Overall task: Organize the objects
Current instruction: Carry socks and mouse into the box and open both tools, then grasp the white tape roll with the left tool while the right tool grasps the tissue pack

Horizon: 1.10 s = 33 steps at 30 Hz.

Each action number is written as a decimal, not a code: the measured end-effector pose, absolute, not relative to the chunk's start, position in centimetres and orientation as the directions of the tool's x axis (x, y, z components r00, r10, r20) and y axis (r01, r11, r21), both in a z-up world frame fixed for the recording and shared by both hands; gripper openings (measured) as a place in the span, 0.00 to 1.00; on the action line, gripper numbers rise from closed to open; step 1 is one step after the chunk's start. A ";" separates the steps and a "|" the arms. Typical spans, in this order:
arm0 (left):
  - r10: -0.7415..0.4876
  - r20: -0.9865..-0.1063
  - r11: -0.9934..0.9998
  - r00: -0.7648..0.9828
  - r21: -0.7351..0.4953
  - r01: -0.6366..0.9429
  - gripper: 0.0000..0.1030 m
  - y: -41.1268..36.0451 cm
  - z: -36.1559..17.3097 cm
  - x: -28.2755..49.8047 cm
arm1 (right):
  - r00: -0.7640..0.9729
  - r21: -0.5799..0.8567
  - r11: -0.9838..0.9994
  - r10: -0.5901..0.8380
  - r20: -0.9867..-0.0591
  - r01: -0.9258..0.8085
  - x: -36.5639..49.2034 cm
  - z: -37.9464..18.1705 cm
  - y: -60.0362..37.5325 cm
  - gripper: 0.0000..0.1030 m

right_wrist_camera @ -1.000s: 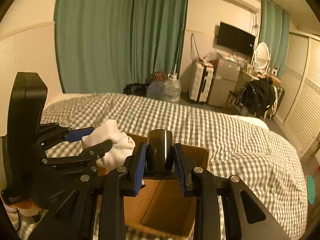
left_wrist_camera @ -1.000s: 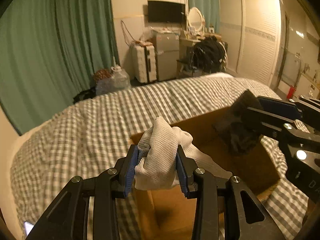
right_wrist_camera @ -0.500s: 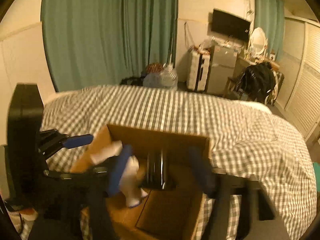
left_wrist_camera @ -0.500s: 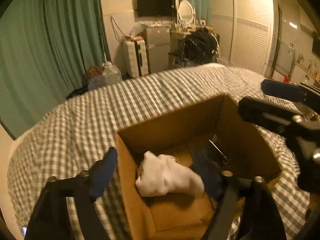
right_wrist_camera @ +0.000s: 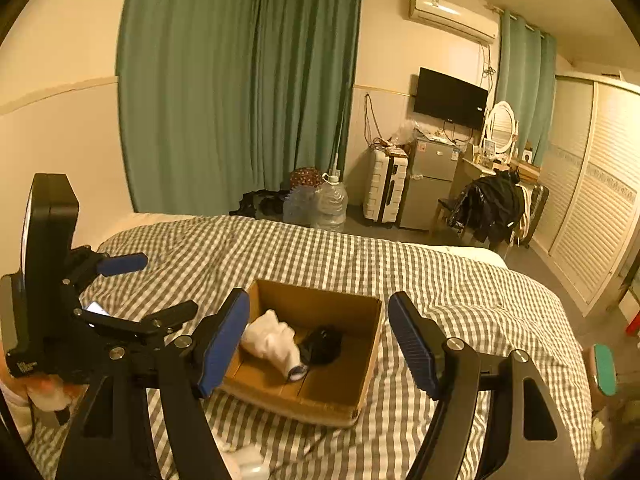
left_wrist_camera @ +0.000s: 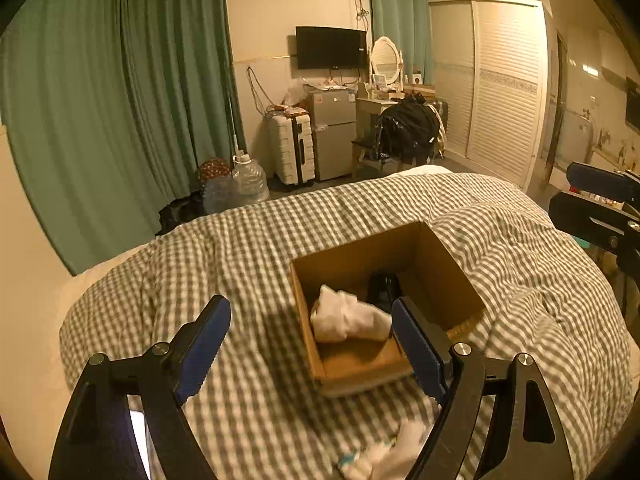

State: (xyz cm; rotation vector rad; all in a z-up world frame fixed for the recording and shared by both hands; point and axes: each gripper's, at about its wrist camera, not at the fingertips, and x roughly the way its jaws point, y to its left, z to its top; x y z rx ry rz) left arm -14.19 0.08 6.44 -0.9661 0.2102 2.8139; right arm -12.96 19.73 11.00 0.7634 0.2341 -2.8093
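An open cardboard box (left_wrist_camera: 448,264) (right_wrist_camera: 370,340) stands on the checked bed. In it lie a white sock bundle (left_wrist_camera: 344,318) (right_wrist_camera: 272,338) and a black bundle (left_wrist_camera: 384,288) (right_wrist_camera: 324,344). My left gripper (left_wrist_camera: 310,346) is open and empty, held back above the box's near side. My right gripper (right_wrist_camera: 318,344) is open and empty, raised above the box. The left gripper also shows at the left of the right wrist view (right_wrist_camera: 120,280). The right gripper shows at the right edge of the left wrist view (left_wrist_camera: 596,196).
Another white sock (left_wrist_camera: 384,452) (right_wrist_camera: 244,460) lies on the checked duvet (left_wrist_camera: 240,240) in front of the box. A phone (left_wrist_camera: 138,436) lies at the bed's near left. Beyond the bed stand water jugs (right_wrist_camera: 330,202), a suitcase (right_wrist_camera: 384,186), a small fridge and a chair with a black coat.
Both grippers opened and dropped their loads into the box: the white bundle from the left, the black one from the right. Both then pulled back and up from the box.
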 end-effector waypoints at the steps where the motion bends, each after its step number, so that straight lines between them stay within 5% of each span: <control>1: 0.103 -0.619 -0.977 -0.778 0.083 -0.196 0.83 -0.1 6.4 -13.3 | -0.839 -0.094 -0.962 -0.173 -0.517 0.256 -12.3 11.1 19.6 0.70; 8: 0.065 -0.634 -0.979 -0.771 0.109 -0.172 0.83 -1.7 2.8 -8.0 | -0.786 -0.109 -0.948 -0.181 -0.591 0.300 -7.2 7.4 18.0 0.70; 21: 0.099 -0.777 -0.989 -0.622 -0.005 -0.151 0.83 -2.0 -9.1 -3.1 | -0.495 0.022 -0.923 -0.225 -0.839 0.383 -2.5 -9.6 15.4 0.72; 27: 0.099 -0.818 -0.988 -0.566 -0.012 -0.155 0.83 -1.8 -11.9 -3.0 | -0.400 0.032 -0.884 -0.243 -0.884 0.467 -1.9 -13.5 13.2 0.85; 33: 0.106 -0.818 -0.983 -0.565 0.000 -0.185 0.83 -1.2 -12.3 -3.3 | -0.390 -0.014 -0.894 -0.181 -0.903 0.447 -2.4 -15.3 13.0 0.79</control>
